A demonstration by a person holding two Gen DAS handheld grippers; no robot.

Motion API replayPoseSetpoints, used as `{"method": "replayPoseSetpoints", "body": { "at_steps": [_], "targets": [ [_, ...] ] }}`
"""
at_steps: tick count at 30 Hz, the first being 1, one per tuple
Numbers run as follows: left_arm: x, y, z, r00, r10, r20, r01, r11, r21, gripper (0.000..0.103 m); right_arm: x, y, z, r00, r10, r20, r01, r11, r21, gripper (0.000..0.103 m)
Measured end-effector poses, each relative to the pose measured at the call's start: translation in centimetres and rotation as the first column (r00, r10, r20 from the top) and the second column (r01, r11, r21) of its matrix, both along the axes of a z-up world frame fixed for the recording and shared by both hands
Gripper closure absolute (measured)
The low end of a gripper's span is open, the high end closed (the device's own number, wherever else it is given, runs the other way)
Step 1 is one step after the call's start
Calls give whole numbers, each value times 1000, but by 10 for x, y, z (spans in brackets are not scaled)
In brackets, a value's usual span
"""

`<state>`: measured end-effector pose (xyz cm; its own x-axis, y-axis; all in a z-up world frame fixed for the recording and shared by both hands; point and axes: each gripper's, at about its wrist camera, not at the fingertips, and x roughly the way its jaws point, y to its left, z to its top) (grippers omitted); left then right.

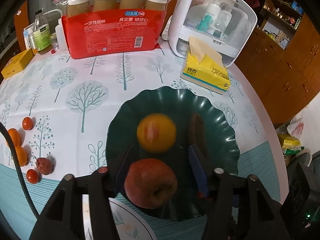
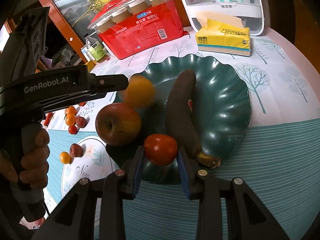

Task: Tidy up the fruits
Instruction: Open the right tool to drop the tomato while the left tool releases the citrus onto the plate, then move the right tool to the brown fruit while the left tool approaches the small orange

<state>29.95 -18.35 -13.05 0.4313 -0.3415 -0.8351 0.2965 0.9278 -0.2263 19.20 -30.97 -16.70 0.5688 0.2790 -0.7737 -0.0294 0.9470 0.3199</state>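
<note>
A dark green scalloped plate (image 1: 160, 100) holds a red apple (image 1: 151, 183), a blurred yellow-orange apple (image 1: 157, 133) and a dark brown banana (image 1: 197, 132). My left gripper (image 1: 160, 146) is open over the plate. The red apple lies low between its fingers, with a gap to the right pad, and the yellow apple sits just past the tips. In the right wrist view, my right gripper (image 2: 161, 154) is shut on a red tomato (image 2: 161, 150) above the plate's near rim (image 2: 224, 92), beside the banana (image 2: 182, 116) and the red apple (image 2: 118, 124).
Small oranges (image 1: 18, 146), little tomatoes (image 1: 27, 123) and a red date (image 1: 45, 166) lie on the tablecloth left of the plate. A white printed plate (image 2: 90, 164) sits near the front. At the back stand a red cup pack (image 1: 112, 30), a yellow tissue pack (image 1: 206, 74) and a white storage box (image 1: 212, 18).
</note>
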Motion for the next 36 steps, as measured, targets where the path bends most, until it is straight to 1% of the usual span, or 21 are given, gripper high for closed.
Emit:
{"method": "replayPoseSetpoints", "body": {
  "at_steps": [1, 3, 5, 8, 9, 11, 13, 23, 28, 36],
  "targets": [
    [0, 1, 0, 1000, 0, 0, 0, 1000, -1, 43, 0, 0, 0, 1000, 0, -1, 0, 1000, -1, 68],
    [-1, 2, 1, 1000, 4, -8, -4, 1000, 4, 39, 0, 1, 1, 1000, 3, 0, -3, 1000, 3, 63],
    [-3, 4, 2, 1000, 8, -10, -8, 1000, 11, 36, -1, 2, 2, 1000, 4, -1, -4, 1000, 7, 56],
    [-7, 8, 4, 1000, 15, -12, -14, 1000, 20, 32, -2, 4, 4, 1000, 1, -7, -1, 1000, -1, 51],
    [-9, 10, 6, 1000, 19, -12, -18, 1000, 24, 31, -3, 4, 4, 1000, -3, -9, 3, 1000, -3, 49],
    [-12, 13, 7, 1000, 23, -13, -23, 999, 28, 29, -4, 3, 5, 1000, -15, -12, 15, 1000, 0, 42],
    [-17, 17, 9, 1000, 28, -12, -28, 999, 32, 28, -5, 2, 6, 1000, -26, -17, 26, 1000, 3, 40],
    [-47, 51, 14, 997, 75, -17, -74, 996, 46, 28, -18, 6, 10, 997, -65, -51, 66, 998, 13, 38],
    [-67, 79, 12, 993, 109, -32, -108, 993, 47, 27, -27, 13, 8, 993, -79, -83, 82, 996, 24, 35],
    [-97, 133, 3, 983, 170, -66, -166, 985, 55, 27, -39, 37, 4, 988, -89, -126, 92, 996, 19, 34]
  ]
}}
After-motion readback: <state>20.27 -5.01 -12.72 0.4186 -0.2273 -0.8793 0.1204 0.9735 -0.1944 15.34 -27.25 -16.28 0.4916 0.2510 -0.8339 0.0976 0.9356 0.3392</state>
